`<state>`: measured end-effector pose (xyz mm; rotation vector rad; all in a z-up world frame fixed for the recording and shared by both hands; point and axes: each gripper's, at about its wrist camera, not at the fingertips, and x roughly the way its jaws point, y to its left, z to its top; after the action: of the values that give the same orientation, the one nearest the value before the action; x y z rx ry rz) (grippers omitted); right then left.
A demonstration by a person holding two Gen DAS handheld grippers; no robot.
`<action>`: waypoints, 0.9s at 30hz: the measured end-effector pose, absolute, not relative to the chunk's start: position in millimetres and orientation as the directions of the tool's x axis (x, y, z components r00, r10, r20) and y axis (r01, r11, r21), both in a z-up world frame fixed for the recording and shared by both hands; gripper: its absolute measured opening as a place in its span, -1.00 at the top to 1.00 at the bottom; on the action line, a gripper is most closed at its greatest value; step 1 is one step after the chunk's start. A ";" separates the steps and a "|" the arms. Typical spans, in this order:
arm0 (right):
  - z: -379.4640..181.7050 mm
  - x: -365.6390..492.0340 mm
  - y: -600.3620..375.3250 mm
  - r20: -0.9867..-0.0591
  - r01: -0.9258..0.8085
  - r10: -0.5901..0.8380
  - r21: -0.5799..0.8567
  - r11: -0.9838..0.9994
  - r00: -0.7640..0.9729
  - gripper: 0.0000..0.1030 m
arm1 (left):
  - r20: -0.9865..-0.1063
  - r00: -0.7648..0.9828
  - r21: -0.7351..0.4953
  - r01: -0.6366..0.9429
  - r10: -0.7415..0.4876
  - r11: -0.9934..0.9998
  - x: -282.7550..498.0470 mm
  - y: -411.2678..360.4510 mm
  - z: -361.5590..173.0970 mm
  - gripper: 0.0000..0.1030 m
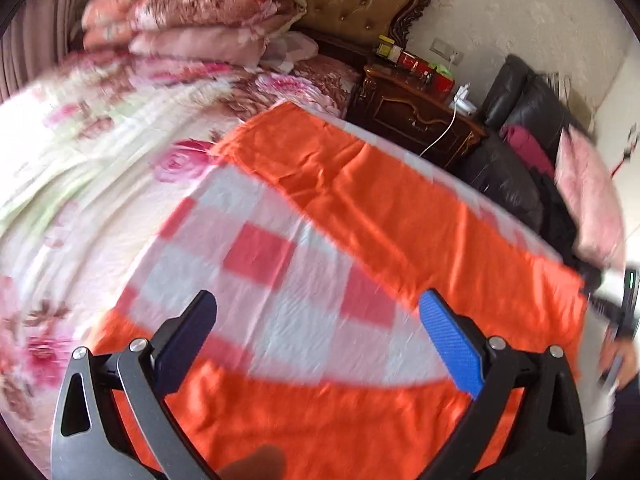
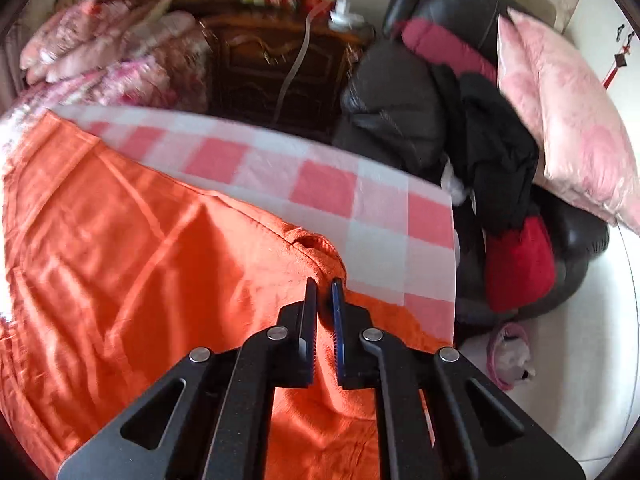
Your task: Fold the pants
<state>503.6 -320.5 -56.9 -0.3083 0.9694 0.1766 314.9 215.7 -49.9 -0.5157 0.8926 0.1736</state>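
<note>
Orange pants point(image 1: 384, 208) lie spread on a pink-and-white checked cloth point(image 1: 288, 292) on the bed. One leg runs away toward the far edge, and more orange fabric lies under my left gripper. My left gripper point(image 1: 320, 320) is open and empty, hovering above the checked cloth between the two orange parts. In the right wrist view the pants point(image 2: 132, 248) fill the left and lower part. My right gripper point(image 2: 324, 292) is shut on a bunched fold of the pants' edge beside the checked cloth point(image 2: 360, 216). The right gripper also shows at the left wrist view's right edge point(image 1: 612, 300).
A floral bedspread point(image 1: 80, 168) and stacked floral quilts point(image 1: 192, 20) lie to the left. A dark wooden nightstand point(image 1: 416, 108) stands beyond the bed. A black leather sofa point(image 2: 400, 112) with dark clothes and a pink pillow point(image 2: 568, 120) stands at the right, close to the bed edge.
</note>
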 end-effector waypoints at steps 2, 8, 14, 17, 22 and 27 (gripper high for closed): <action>-28.4 464.5 -313.9 -0.780 -0.331 0.073 -0.177 0.927 0.622 0.84 | -0.766 0.626 -0.458 -0.376 -0.143 0.806 344.0 232.2 -53.8 -0.95; 17.5 371.0 -302.0 -0.691 -0.465 0.248 -0.144 0.873 0.679 0.84 | -0.707 0.602 -0.667 -0.394 -0.371 0.633 448.9 261.7 -85.3 -0.37; 40.4 307.5 -294.3 -0.639 -0.531 0.339 -0.129 0.838 0.690 0.84 | -0.720 0.533 -0.686 -0.448 -0.445 0.573 523.5 266.8 -120.2 -0.10; 46.4 288.4 -294.4 -0.629 -0.549 0.367 -0.115 0.828 0.685 0.85 | -0.718 0.517 -0.694 -0.469 -0.467 0.547 540.4 268.8 -133.2 -0.04; 48.2 273.8 -296.2 -0.627 -0.561 0.375 -0.121 0.819 0.683 0.85 | -0.737 0.505 -0.673 -0.494 -0.449 0.550 553.0 277.2 -138.7 0.97; 41.1 287.9 -308.9 -0.633 -0.513 0.307 -0.168 0.841 0.711 0.85 | -0.683 0.586 -0.717 -0.425 -0.435 0.553 519.9 290.1 -79.3 0.97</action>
<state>287.9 -308.9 41.1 -0.3478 0.6321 0.4650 519.9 290.1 -79.3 -1.0309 0.9922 -0.0078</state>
